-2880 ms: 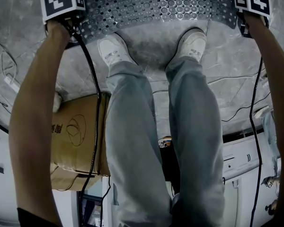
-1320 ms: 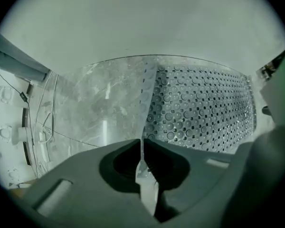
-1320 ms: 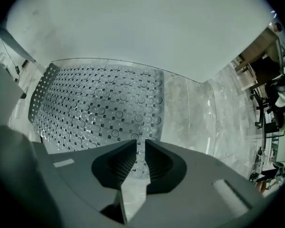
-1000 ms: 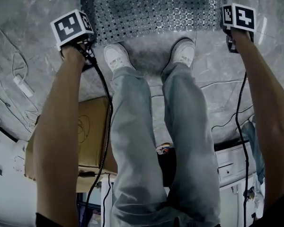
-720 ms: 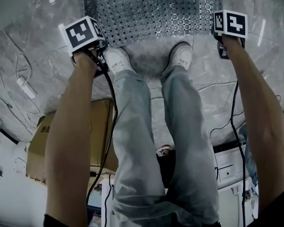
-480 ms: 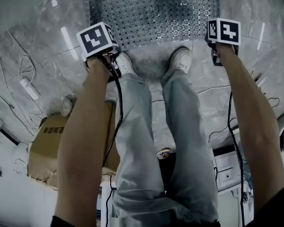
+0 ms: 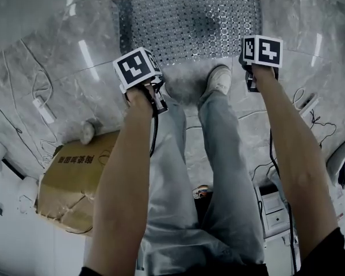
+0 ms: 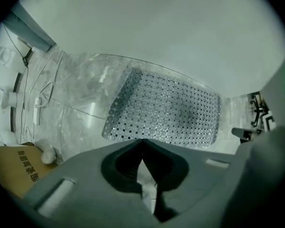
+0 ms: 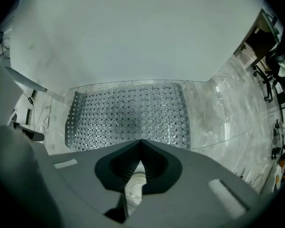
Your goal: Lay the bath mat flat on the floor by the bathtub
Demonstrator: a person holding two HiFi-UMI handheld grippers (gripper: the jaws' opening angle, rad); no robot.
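**Bath mat (image 7: 190,22) down on floor by tub, both grippers closed and empty**

I see the mat spread open on the grey marble floor (image 7: 287,33), perforated face up. Its far long edge runs along the base of the white bathtub wall (image 9: 133,32). The left short edge looks slightly raised in the right gripper view, but I can't confirm that.

Left gripper (image 8: 142,141): fingers together, tips meeting, nothing clamped. It points down over the floor at the mat's near left corner and doesn't touch the mat.

Right gripper (image 9: 141,141): fingers together too, nothing between them, only a shoe showing past the gap. It hangs at the mat's near right corner, also clear of the mat.

In the head view the person stands at the near long edge, with one white shoe (image 7: 218,79) just short of it. A cardboard box (image 7: 75,177) sits on the floor to the left, behind the legs. A white power strip (image 7: 44,109) and loose cables (image 7: 23,91) lie further left, well apart from the mat.
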